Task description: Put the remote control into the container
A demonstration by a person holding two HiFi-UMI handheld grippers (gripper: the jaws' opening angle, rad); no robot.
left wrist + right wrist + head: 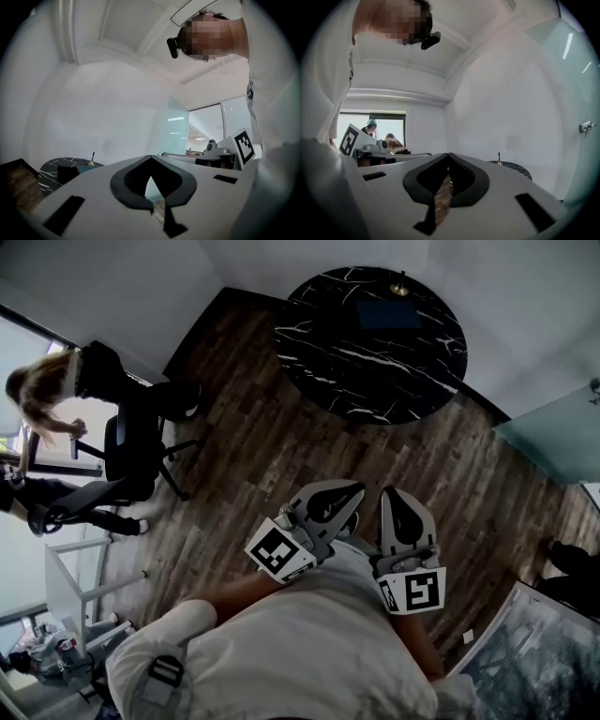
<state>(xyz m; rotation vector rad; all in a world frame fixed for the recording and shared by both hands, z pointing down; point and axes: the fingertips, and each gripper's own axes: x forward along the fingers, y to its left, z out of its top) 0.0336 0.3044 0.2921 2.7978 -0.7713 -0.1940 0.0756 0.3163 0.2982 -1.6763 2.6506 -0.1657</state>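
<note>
Both grippers are held close against the person's chest, above the wood floor. The left gripper [345, 491] [150, 158] is shut, its tips meeting with nothing between them. Beside it the right gripper [394, 495] [449, 155] is also shut and empty. Ahead stands a round black marble table [375, 371] [49, 172] [515, 168]. On it lies a dark blue flat container [387, 313] [68, 172], and next to that a small brass object [400, 287]. No remote control shows in any view.
A person [52, 390] bends over a desk at the far left, next to a black office chair [136, 451]. A glass partition [553, 432] stands at the right. A grey patterned panel [534, 652] lies at the lower right. Wood floor [244, 437] stretches between me and the table.
</note>
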